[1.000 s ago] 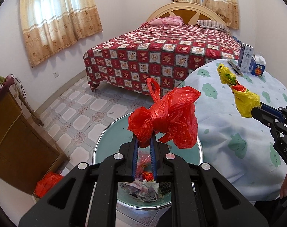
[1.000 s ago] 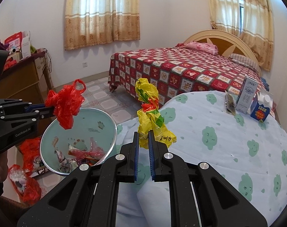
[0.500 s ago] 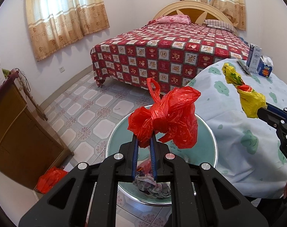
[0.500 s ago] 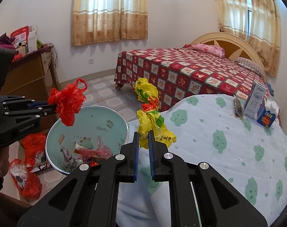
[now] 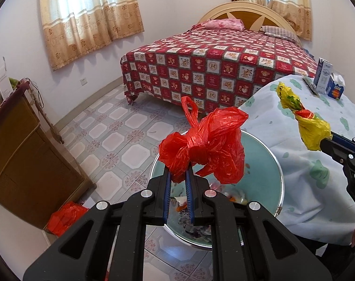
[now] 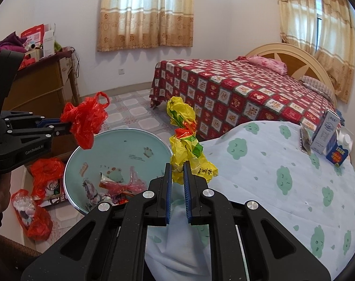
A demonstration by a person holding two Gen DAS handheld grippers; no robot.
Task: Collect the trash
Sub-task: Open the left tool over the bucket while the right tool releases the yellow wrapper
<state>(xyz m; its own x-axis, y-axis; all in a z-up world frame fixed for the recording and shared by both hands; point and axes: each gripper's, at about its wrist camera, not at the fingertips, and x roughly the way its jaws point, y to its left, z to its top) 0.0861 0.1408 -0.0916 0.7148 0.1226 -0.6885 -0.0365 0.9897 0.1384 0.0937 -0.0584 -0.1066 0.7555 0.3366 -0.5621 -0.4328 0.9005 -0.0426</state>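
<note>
Both wrist cams look forward and down along their own fingers, close-up. Shared: basin (image 5: 266,164) (image 6: 121,145), bed (image 5: 224,65) (image 6: 247,98) (fisheye).

A round table (image 6: 282,187) draped in a pale cloth with green cloud prints carries 2 cartons (image 6: 327,133) and a flat packet (image 6: 305,138) at its far right edge. Left of it, a basin (image 6: 121,140) of trash stands on the tiled floor (image 5: 121,135).

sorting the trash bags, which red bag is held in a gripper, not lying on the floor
The knotted red bag pinched in the left gripper, above the basin. The other red bags lie on the floor.
</note>
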